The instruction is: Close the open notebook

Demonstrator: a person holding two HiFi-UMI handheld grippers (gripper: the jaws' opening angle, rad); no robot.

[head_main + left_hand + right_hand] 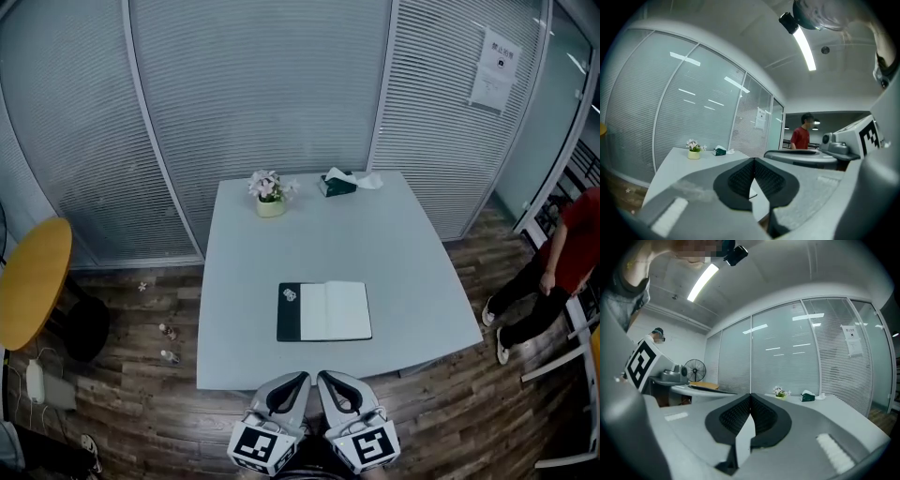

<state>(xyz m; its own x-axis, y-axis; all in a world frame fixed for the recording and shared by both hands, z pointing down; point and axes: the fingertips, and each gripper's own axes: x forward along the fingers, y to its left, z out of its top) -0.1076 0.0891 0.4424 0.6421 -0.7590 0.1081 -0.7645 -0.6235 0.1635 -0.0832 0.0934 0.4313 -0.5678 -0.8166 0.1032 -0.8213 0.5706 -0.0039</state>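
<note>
Head view: notebook (323, 311) lies open and flat on table (412, 272), nr front edge; left gripper (300, 378) & right gripper (326, 376) side by side, just off that edge, apart from it; left gripper view: jaws pressed together, nothing btwn; right gripper view: same, empty; risk: closed tips prob. shove the notebook instead of lifting a cover.

Head view looks steeply down; both gripper views skim the table (394, 244).
</note>
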